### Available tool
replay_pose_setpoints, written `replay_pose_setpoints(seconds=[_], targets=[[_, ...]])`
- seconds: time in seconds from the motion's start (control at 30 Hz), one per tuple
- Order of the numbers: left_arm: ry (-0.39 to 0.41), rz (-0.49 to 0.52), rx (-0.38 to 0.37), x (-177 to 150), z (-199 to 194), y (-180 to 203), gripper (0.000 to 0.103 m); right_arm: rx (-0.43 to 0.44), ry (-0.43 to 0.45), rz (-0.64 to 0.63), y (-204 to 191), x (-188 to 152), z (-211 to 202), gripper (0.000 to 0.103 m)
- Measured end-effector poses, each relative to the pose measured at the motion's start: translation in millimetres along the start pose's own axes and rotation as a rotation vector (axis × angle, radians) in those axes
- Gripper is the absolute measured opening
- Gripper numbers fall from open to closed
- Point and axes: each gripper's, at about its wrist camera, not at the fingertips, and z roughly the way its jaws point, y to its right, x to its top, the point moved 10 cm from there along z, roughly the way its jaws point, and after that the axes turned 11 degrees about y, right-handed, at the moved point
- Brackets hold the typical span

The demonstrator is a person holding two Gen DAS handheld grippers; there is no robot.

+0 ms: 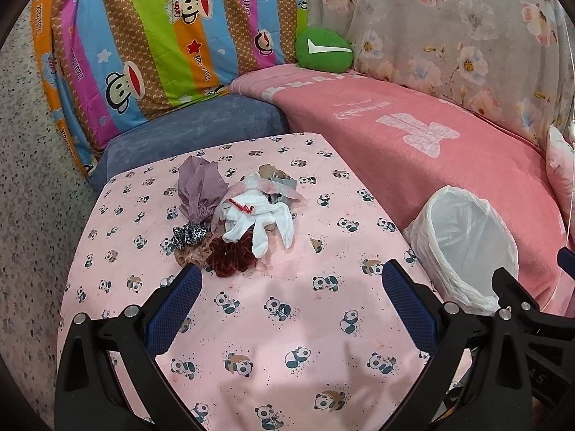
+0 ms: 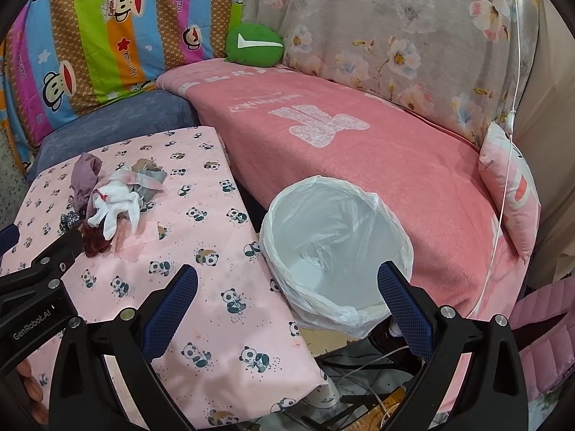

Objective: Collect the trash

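Nearest the left wrist camera, the left tongs (image 1: 289, 283) hang with their 2 blue-padded fingers spread wide and nothing between them, above the bench (image 1: 273, 327), which is covered in a pink panda-print cloth. The right tongs (image 2: 287, 283) are likewise spread and hold nothing, poised over the gap between the bench edge and the waste bin (image 2: 336, 251), whose white plastic liner folds over its rim; the bin stands just beside the bench, against the pink-blanketed sofa (image 2: 359, 151). Beyond the left fingertips lies the heap of trash (image 1: 235, 215) near the middle of the bench: a dark red scrunchie (image 1: 233, 253) closest, touching a leopard-print scrunchie (image 1: 188, 235), then white socks (image 1: 264, 224) draped on top, a mauve fabric pouch (image 1: 199, 188) to their left and grey scraps behind. Farthest back, a green cushion (image 1: 323, 49) sits in the sofa corner between a striped monkey-print sheet (image 1: 161, 36) and a floral sheet (image 1: 449, 28).
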Motion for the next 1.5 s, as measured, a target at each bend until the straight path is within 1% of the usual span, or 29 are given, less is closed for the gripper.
replay_pose_setpoints(seconds=[0.27, 0.4, 0.67, 0.8, 0.97, 1.17, 1.3, 1.4, 1.5], targets=[[-0.015, -0.005, -0.011, -1, 13, -15, 0.096, -0.004, 0.004, 0.004, -13, 4, 7, 0.098], [-0.018, -0.004, 0.002, -1, 20, -28, 0.096, 0.006, 0.002, 0.003, -24, 6, 11, 0.098], [-0.059, -0.037, 0.035, -11, 45, -75, 0.096, 0.047, 0.001, 0.003, -58, 11, 28, 0.098], [-0.055, -0.057, 0.043, -11, 58, -101, 0.096, 0.071, 0.001, 0.014, -76, 14, 39, 0.098], [-0.084, -0.102, 0.021, -17, 82, -131, 0.096, 0.111, -0.012, 0.030, -100, 16, 57, 0.098], [-0.129, -0.149, 0.031, -28, 111, -162, 0.096, 0.154, -0.041, 0.021, -134, 17, 81, 0.098], [-0.168, -0.192, 0.009, -36, 132, -172, 0.096, 0.185, -0.065, 0.012, -157, 15, 97, 0.098], [-0.190, -0.219, -0.021, -39, 146, -174, 0.096, 0.204, -0.072, 0.006, -174, 16, 108, 0.098], [-0.211, -0.233, -0.062, -41, 156, -171, 0.095, 0.230, -0.076, 0.010, -191, 18, 119, 0.095]])
